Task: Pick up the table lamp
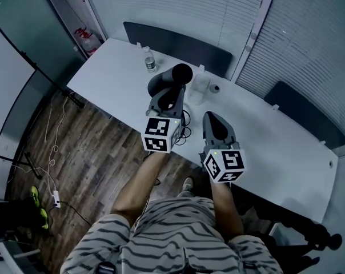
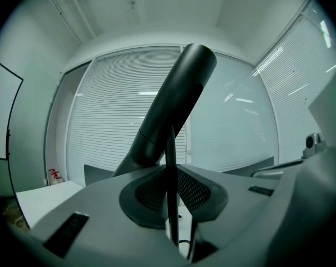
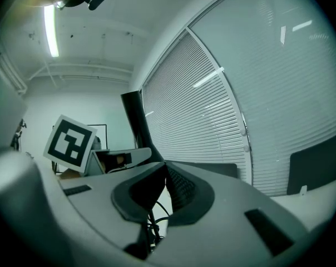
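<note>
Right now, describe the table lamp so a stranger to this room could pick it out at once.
Find the long white table below the window blinds. Near its middle, just ahead of the left gripper, is the table lamp. Unlike the small clear water bottle behind it, it is black, with a thick tube-shaped head on a thin stem pinched in that gripper's jaws.

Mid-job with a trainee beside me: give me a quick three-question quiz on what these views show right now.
1. True or false: the left gripper is shut on the thin stem of the table lamp.
2. Which stands on the table near the lamp's head? A) water bottle B) laptop C) book
3. Fill in: the jaws of the right gripper are together and hold ____.
Key: 1 true; 2 A; 3 nothing.
</note>
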{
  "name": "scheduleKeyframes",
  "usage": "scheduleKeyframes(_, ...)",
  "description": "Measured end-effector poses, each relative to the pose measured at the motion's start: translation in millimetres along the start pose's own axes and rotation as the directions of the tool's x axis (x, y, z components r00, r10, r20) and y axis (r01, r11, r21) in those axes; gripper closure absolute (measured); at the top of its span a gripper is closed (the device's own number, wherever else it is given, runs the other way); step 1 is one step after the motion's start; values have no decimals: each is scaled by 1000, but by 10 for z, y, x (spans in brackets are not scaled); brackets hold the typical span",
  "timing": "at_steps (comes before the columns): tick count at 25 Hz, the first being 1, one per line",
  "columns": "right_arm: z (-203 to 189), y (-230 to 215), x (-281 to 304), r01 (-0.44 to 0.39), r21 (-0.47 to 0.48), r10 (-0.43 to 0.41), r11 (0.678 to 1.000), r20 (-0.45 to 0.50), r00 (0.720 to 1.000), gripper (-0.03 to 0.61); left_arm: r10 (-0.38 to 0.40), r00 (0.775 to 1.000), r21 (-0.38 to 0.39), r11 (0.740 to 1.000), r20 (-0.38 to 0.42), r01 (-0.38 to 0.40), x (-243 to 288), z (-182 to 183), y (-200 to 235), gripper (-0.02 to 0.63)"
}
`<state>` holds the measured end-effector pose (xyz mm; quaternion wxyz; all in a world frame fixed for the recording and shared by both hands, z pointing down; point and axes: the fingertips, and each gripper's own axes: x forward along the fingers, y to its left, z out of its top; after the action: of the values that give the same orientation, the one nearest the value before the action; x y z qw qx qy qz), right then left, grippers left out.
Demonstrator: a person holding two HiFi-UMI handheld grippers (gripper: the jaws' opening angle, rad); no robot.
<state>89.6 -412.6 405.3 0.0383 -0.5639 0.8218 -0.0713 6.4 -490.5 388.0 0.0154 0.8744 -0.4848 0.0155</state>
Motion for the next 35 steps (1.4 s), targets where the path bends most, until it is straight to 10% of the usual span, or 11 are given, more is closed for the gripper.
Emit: scheduleKeyframes(35, 226, 475, -315, -38, -40, 40, 998, 42, 998, 568, -1, 999, -2, 1000, 38, 1, -1055, 65, -475, 563)
